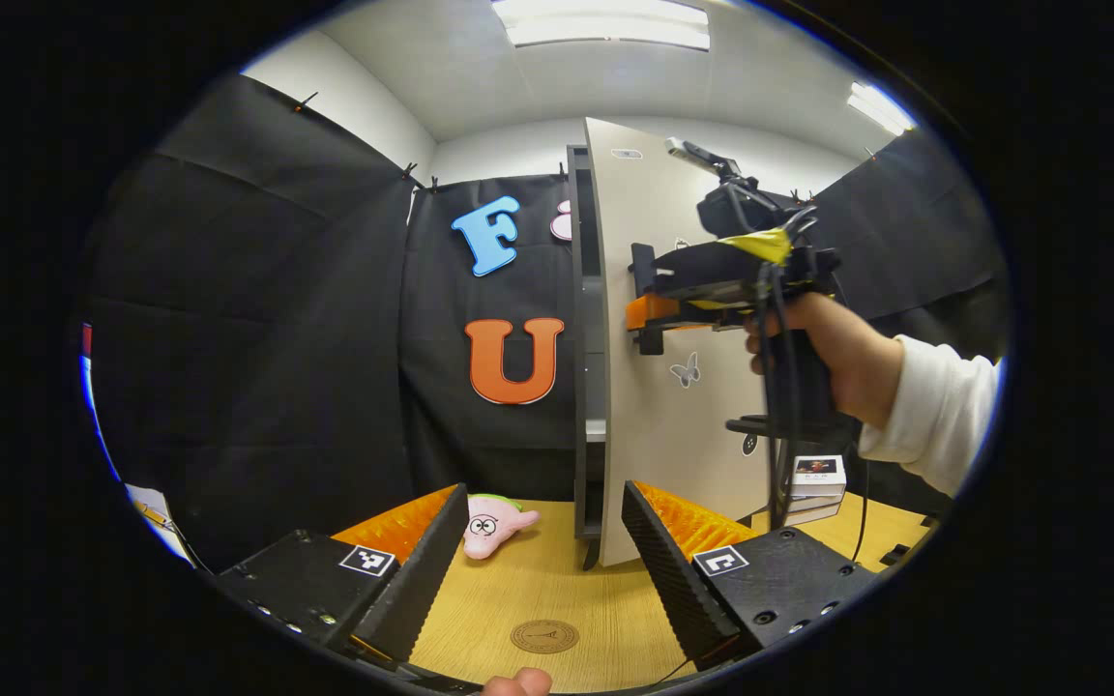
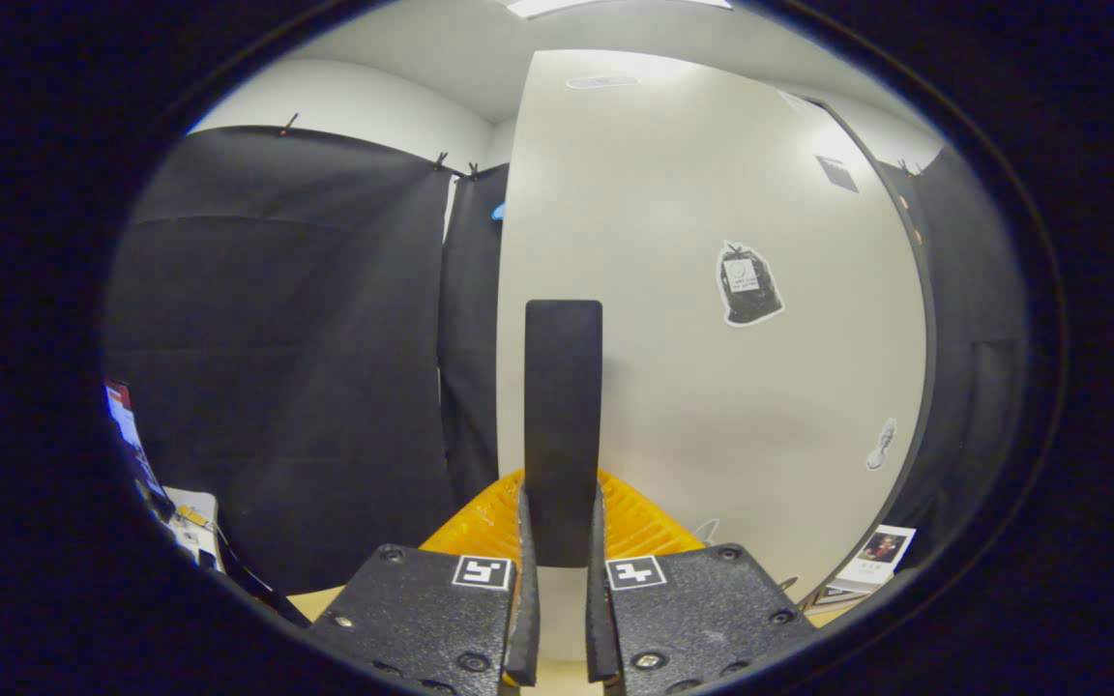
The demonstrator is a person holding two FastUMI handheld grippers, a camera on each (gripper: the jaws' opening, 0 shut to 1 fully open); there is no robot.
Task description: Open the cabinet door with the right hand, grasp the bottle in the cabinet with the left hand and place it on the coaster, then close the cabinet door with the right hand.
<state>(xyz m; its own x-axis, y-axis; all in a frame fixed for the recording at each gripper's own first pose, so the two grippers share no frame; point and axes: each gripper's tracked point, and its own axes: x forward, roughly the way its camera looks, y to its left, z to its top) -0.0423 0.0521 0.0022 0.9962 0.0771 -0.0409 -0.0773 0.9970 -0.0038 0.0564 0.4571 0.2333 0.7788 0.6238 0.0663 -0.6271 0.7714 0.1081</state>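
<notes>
Both fingers of the right hand-held gripper clamp the door handle.

Left gripper is sitting low, level and pointing forward, its fingers spread wide apart — nothing is lying between them. A fingertip of the hand carrying it is peeking in at the bottom edge of the left gripper view. Right gripper is standing raised, fingers pressing in from both sides on the door handle. In the left gripper view, a hand in a white sleeve is gripping that tool's grip — forearm running roughly level.
</notes>
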